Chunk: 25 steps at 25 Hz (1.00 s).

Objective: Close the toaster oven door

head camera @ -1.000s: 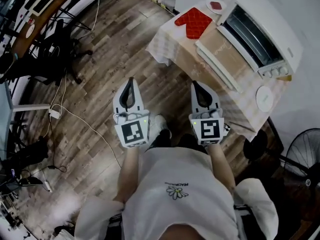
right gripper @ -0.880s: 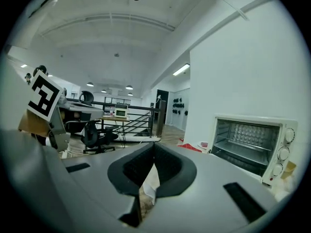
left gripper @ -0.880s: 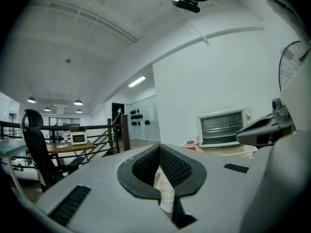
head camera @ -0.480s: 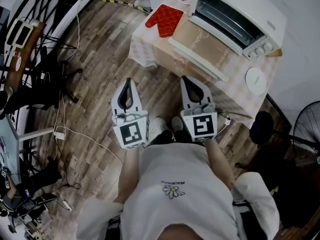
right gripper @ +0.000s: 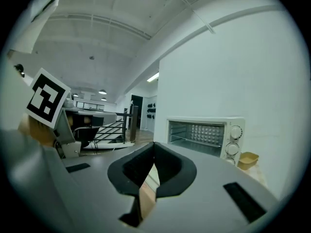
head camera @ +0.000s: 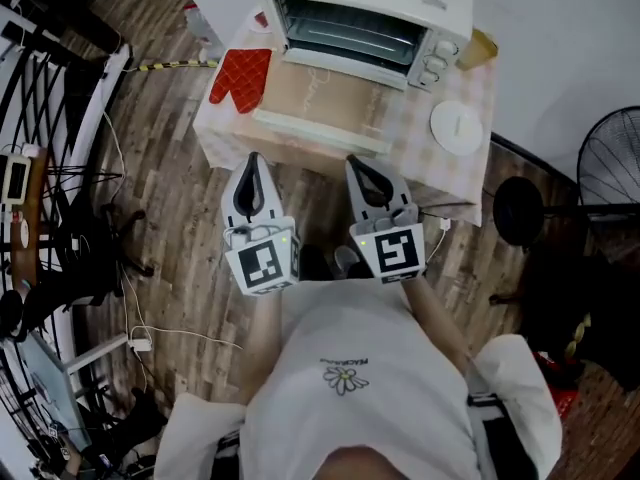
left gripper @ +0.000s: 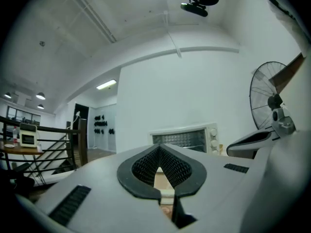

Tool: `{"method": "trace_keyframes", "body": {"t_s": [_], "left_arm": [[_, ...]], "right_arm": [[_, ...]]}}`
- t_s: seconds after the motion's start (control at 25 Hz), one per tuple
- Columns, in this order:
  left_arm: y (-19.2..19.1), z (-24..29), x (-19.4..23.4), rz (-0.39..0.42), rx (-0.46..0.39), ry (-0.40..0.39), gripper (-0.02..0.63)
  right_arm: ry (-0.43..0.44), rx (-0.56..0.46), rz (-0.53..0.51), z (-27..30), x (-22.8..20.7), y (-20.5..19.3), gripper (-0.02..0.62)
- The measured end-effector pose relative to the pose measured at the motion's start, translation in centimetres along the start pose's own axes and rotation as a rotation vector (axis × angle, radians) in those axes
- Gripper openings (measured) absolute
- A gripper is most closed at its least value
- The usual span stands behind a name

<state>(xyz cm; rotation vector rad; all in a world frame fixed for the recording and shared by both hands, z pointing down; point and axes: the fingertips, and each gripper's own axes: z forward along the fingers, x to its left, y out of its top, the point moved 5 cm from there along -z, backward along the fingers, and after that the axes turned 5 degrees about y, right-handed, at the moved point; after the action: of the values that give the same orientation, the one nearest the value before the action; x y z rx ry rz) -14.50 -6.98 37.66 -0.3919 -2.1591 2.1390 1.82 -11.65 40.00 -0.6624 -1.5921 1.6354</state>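
Note:
The white toaster oven stands at the back of a small table, its glass door folded down flat toward me and the rack inside showing. My left gripper hovers just short of the door's front edge, jaws shut and empty. My right gripper hangs beside it at the same distance, also shut and empty. In the left gripper view the oven shows straight ahead beyond the left gripper. In the right gripper view the oven lies ahead and slightly right of the right gripper.
A red oven mitt lies left of the door on the checked tablecloth. A white plate and a yellow tub sit right of the oven. A fan and a black stool stand to the right, and cables run over the floor on the left.
The view has swung so the table and oven, earlier up at the right, now lie straight ahead. Both grippers have come closer to the open door's front edge, still shut.

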Motion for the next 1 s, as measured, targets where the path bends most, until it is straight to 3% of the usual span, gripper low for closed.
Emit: {"method": "trace_keyframes", "body": {"t_s": [0.16, 0.52, 0.64, 1.0], "left_arm": [[1.1, 2.5, -2.0, -0.028, -0.032, -0.082, 0.017], [1.3, 6.3, -4.5, -0.002, -0.071, -0.329, 0.017], [2.0, 6.9, -4.6, -0.033, -0.088, -0.384, 0.017], [2.1, 7.1, -3.9, -0.039, -0.108, -0.516, 0.016]], "right_arm": [[-0.1, 0.013, 0.005, -1.1, -2.2, 0.0, 0.011], [-0.362, 0.023, 0.077, -2.7, -3.6, 0.0, 0.011], [-0.436, 0.012, 0.119, -3.1, -3.3, 0.2, 0.011], [-0.599, 0.018, 0.12, -4.2, -0.7, 0.6, 0.009]]}}
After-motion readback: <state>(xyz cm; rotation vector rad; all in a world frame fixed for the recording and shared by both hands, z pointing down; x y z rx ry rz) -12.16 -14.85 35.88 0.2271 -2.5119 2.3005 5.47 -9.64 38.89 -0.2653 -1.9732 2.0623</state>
